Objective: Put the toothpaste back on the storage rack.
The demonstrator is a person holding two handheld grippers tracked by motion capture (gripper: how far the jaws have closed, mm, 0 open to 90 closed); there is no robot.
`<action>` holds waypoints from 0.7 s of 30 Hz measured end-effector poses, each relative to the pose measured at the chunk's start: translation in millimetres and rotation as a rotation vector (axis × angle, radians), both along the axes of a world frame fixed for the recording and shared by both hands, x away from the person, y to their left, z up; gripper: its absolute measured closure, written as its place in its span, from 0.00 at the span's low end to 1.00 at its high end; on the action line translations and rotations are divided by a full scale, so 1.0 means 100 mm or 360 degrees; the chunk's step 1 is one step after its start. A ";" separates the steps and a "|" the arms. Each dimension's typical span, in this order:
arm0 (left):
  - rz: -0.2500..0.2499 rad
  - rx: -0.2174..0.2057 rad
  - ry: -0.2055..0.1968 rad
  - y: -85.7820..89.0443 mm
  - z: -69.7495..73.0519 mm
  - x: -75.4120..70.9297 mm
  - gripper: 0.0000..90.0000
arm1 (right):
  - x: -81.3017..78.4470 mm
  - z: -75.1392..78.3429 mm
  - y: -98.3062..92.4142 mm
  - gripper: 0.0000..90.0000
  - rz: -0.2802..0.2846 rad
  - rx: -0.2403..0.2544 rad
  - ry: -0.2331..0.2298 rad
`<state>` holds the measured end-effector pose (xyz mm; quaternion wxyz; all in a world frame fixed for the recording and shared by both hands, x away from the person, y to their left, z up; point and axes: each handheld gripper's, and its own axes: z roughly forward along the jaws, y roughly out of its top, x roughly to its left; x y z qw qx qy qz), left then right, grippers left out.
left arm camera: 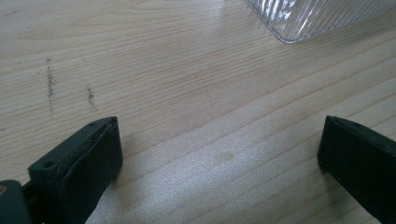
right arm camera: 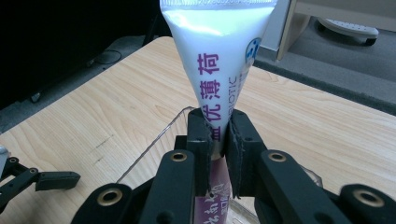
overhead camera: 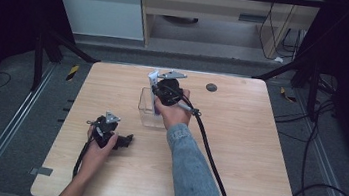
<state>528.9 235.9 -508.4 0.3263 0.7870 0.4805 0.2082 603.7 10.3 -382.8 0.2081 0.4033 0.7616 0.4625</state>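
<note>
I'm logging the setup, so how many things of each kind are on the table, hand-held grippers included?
White tube: 1
Clear plastic container: 1
Hand-held grippers: 2, the left hand-held gripper and the right hand-held gripper
Dark round disc on the table: 1
Total: 5

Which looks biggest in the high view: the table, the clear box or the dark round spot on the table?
1. Table
2. Clear box
3. Dark round spot

The right tongs partly cover the box.
</note>
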 end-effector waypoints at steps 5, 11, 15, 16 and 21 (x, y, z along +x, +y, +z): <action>0.0000 0.0000 0.0000 0.00 0.00 0.00 0.00 | 0.00 -0.01 0.00 0.90 -0.0002 -0.0004 0.0005; 0.0000 0.0000 0.0000 0.00 0.00 0.00 0.00 | 0.01 -0.04 0.01 0.89 0.0001 -0.0009 0.0014; 0.0000 0.0000 0.0000 0.00 0.00 0.00 0.00 | 0.01 -0.05 0.01 0.89 0.0001 -0.0015 0.0020; -0.0001 0.0001 0.0000 0.00 0.00 0.00 0.00 | 0.01 -0.05 0.01 0.90 0.0002 -0.0014 0.0024; 0.0000 0.0000 0.0000 0.00 0.00 0.00 0.00 | 0.01 -0.07 0.02 0.89 0.0005 -0.0021 0.0029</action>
